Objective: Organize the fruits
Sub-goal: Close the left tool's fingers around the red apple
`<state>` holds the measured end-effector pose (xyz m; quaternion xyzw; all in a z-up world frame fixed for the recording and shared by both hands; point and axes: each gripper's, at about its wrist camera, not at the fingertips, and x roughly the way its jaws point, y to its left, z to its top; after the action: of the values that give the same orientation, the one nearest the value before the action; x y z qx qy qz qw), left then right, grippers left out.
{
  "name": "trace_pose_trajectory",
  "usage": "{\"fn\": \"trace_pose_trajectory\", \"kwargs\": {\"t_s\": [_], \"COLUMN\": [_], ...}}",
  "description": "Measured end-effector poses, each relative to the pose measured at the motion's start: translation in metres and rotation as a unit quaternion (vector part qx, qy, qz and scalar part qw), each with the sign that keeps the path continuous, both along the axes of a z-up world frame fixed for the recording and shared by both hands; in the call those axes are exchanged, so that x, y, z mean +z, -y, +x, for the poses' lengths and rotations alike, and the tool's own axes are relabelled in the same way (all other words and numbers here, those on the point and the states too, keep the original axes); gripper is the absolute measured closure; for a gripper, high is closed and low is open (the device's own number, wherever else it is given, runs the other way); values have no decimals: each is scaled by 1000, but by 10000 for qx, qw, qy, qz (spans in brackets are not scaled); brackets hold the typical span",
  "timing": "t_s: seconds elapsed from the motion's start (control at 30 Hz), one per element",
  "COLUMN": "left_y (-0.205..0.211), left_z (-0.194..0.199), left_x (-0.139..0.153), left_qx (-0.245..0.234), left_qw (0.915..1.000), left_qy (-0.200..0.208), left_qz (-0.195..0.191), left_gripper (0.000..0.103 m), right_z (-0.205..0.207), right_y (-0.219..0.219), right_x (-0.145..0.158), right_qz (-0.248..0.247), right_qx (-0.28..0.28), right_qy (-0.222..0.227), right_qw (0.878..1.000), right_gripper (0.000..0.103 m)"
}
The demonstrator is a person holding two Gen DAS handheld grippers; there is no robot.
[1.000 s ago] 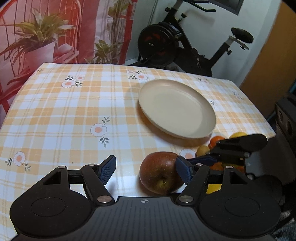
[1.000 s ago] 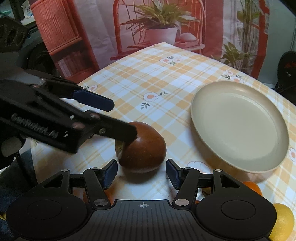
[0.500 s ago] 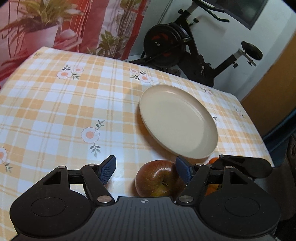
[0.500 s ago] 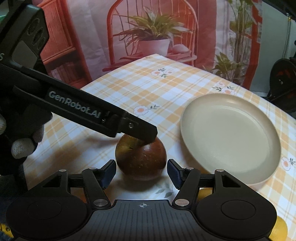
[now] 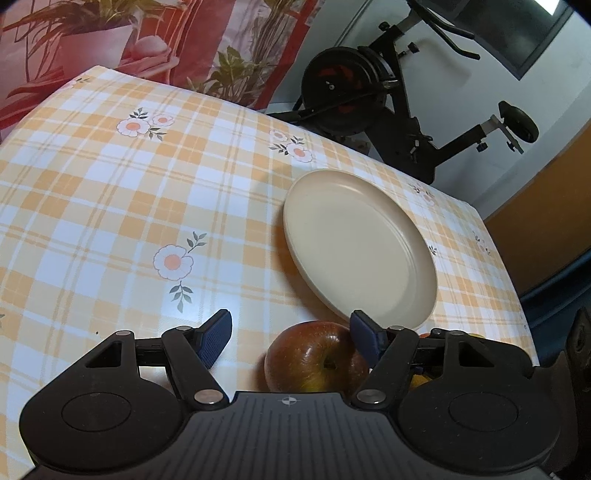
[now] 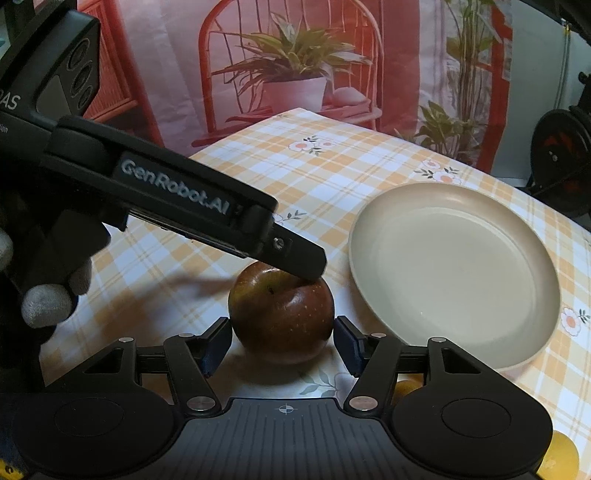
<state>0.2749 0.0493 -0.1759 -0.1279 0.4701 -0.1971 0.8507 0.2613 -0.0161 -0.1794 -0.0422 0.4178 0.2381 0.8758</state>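
apple (image 6: pixel 281 322) — now between right gripper (image 6: pixel 281 341) jaws | left gripper (image 5: pixel 291 339) — risen above it

I'm in somebody's home, no question.
Checked floral tablecloth (image 5: pixel 110 206) under me, exercise bike (image 5: pixel 391 110) behind, plant-print curtain (image 6: pixel 295 62) hanging beyond.

Both claws (image 5: pixel 290 341) (image 6: pixel 282 343) wide apart

Table (image 5: pixel 110 206) covered with orange-and-white checked cloth, small flower prints scattered across it. Beyond table's far edge, black exercise bike (image 5: pixel 388 110) stands against pale wall (image 5: pixel 461 85); dark window frame (image 5: pixel 517 33) high on that wall. Wooden brown panel (image 5: pixel 546 221) past table's right edge. Behind far left corner, red-toned hanging (image 6: pixel 184 55) printed with potted plant (image 6: pixel 291 74) and rattan chair (image 6: pixel 221 48). Light dim, warm.
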Motion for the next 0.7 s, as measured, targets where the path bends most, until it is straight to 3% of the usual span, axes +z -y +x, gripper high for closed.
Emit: {"fn": "trace_pose_trajectory", "kwargs": {"t_s": [0.2, 0.7], "left_y": [-10, -15], "left_z": [-14, -10], "left_x": [5, -4], "left_qx": [-252, -200], "left_qw": [9996, 9991], "left_qy": [96, -11], "left_qz": [-11, -387], "left_gripper": [38, 56], "right_z": [0, 0], "right_y": [3, 7], "right_x": [0, -4], "right_qz": [109, 258], "right_qx": [-77, -188], "right_qy": [-40, -163], "right_qw": [9999, 9994], "right_gripper": [46, 49]}}
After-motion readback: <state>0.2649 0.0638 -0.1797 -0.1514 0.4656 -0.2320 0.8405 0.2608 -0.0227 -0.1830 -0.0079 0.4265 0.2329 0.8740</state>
